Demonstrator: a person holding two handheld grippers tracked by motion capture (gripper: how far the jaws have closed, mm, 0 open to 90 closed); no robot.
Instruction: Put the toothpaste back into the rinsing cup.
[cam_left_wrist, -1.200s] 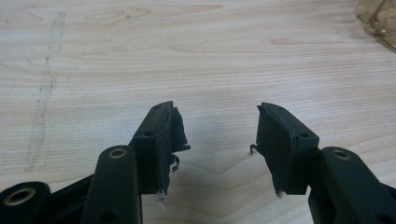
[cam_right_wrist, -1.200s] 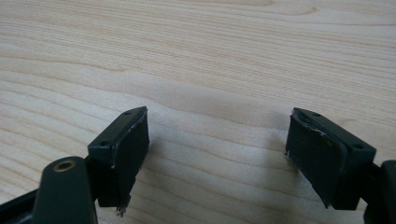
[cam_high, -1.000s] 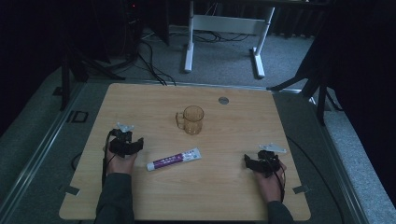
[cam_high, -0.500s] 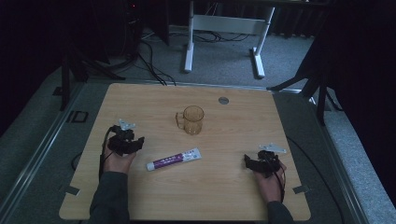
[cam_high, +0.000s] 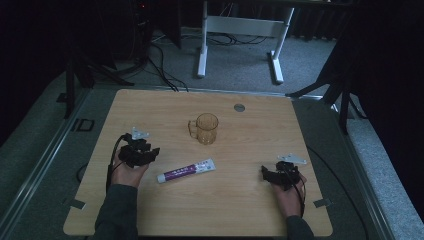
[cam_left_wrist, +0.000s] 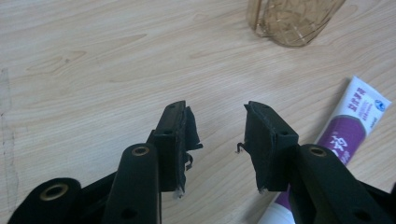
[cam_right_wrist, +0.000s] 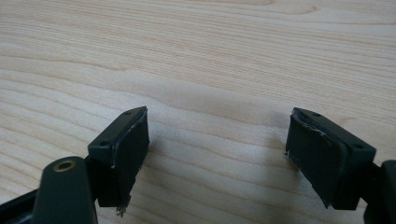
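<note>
High view is dim and murky: the room beyond the desk sinks into near black, and only the pale wood top catches a soft, even light from above. Colours look washed and grainy, fine detail smeared. Shadows under the hands are faint. Both gripper views are far brighter, the wood grain crisp. In the left gripper view the cup casts a soft shadow and the tube shows no glare. In the right gripper view a broad, diffuse shadow lies between the tongs, whose near parts blur slightly at the bottom edge.
</note>
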